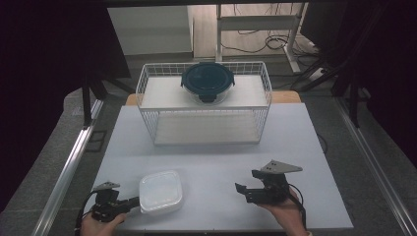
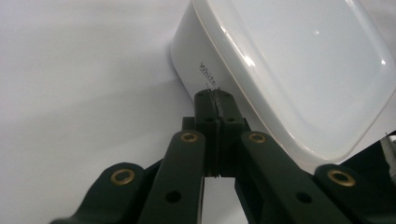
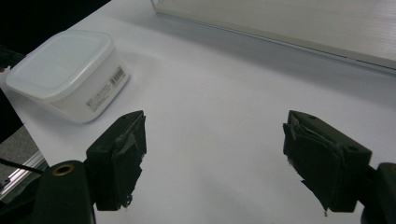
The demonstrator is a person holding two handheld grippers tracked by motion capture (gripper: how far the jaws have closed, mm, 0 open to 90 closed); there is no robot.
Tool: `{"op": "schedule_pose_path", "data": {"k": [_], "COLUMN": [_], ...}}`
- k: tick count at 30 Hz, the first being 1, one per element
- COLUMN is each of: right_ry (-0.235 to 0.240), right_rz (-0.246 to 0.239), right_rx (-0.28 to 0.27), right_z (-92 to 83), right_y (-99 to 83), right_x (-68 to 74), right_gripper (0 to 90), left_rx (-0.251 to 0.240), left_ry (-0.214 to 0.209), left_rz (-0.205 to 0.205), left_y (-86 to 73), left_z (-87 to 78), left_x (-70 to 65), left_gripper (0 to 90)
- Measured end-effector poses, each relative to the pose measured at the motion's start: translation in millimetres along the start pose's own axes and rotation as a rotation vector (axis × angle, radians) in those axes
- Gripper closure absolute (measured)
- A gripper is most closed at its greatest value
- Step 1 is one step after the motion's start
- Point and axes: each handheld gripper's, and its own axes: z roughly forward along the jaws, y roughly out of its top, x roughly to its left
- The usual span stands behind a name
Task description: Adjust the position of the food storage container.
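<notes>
The white tabletop (image 1: 216,162) lay bare between the white wire basket (image 1: 147,105) at the back and the two grippers at the front, leaving a broad lane across the middle; the white lidded plastic box (image 1: 161,191) blocked the front left, with the left gripper (image 1: 134,201) pressed shut against its side; the wide-jawed right gripper (image 1: 244,189) had open table ahead; the round dark-lidded glass container (image 1: 207,81) sat on the basket's shelf.
</notes>
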Motion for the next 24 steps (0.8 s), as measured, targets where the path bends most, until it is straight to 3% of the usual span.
{"op": "schedule_pose_path", "data": {"k": [7, 10, 21, 24], "right_ry": [-0.002, -0.001, -0.01, 0.006], "right_rz": [0.0, -0.001, 0.001, 0.016], "right_rx": [-0.003, -0.002, -0.006, -0.008], "right_z": [-0.9, -0.9, -2.7, -3.4], "right_y": [0.3, 0.2, 0.4, 1.0], "right_x": [0.4, 0.1, -2.4, -2.9], "right_gripper": [20.9, 20.9, 20.9, 20.9], "left_rx": [0.006, 0.014, 0.052, 0.048], "left_ry": [-0.028, -0.022, -0.081, -0.087], "left_rz": [0.042, 0.072, 0.112, 0.122], "left_y": [9.2, 11.5, 15.9, 17.6], "left_z": [13.5, 19.4, 39.8, 44.6], "left_x": [-20.7, -30.3, -53.3, -59.0], "left_gripper": [89.7, 89.8, 89.8, 89.7]}}
